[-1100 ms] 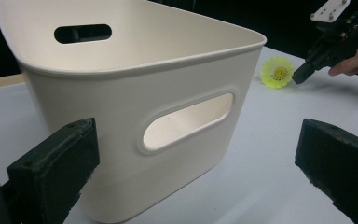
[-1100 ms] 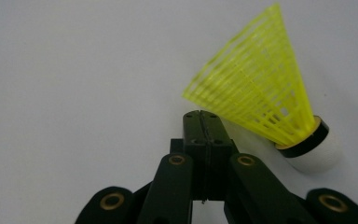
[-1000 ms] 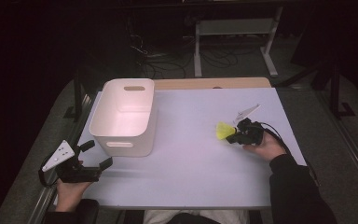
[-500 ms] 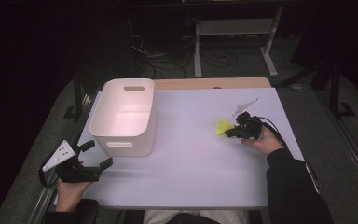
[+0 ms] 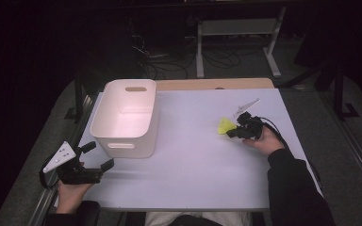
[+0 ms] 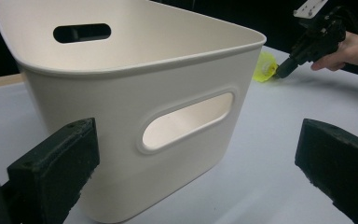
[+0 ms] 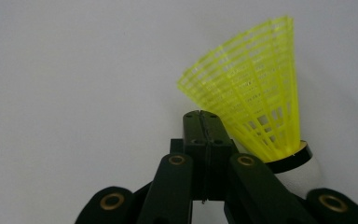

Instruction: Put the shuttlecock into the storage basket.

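My right gripper [image 7: 204,122], jaws pressed together on nothing, sits beside the yellow shuttlecock [image 7: 256,102], seemingly to nudge it, while my left gripper [image 6: 196,163] waits open before the white bin [image 6: 135,93].

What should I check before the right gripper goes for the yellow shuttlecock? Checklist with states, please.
1. Right gripper jaws apart for a grab: not ok, they are pressed together.
2. Shuttlecock between the jaws: not ok, it lies just beside them.
3. Shuttlecock lying on the table, not lifted: ok.
4. White bin empty and upright: ok.
5. Left gripper apart from the shuttlecock, jaws open near the bin: ok.
6. Whether the jaws touch the shuttlecock: cannot tell.
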`<state>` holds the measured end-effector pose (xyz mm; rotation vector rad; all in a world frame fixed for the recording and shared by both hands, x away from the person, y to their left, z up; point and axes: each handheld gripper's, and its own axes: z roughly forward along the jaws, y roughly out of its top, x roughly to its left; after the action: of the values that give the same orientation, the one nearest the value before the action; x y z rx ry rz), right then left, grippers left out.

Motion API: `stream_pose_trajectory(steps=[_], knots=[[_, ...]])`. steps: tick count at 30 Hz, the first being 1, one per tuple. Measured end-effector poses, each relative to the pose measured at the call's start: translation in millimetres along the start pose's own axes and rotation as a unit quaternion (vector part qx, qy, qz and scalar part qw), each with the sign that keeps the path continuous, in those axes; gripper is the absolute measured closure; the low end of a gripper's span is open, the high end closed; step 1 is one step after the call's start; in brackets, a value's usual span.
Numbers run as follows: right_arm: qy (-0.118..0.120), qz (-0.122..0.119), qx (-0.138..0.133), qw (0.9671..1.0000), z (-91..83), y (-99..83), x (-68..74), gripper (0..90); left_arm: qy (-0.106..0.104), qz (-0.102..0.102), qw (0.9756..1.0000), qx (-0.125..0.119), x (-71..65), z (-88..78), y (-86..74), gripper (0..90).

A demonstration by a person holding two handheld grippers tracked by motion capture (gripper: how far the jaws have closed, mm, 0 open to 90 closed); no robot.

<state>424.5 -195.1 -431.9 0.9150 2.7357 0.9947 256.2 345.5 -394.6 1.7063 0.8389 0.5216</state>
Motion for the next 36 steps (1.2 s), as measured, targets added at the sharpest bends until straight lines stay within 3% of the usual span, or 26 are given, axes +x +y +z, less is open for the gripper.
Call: stream_pose_trajectory(steps=[14,20,36], knots=[[-0.007,0.015,-0.005,0.9999,4.8,1.5,-8.7,88.8,0.000,0.000,1.0000,0.001,0.0,0.2,0.0,0.0],[-0.007,0.010,-0.002,0.9999,6.4,1.9,-6.8,88.8,-0.001,0.000,1.0000,0.000,-0.1,0.0,0.0,0.0],[-0.006,0.016,-0.019,0.9997,-12.3,-0.1,-8.8,88.7,-0.001,0.000,1.0000,0.001,-0.1,0.1,0.0,0.0]])
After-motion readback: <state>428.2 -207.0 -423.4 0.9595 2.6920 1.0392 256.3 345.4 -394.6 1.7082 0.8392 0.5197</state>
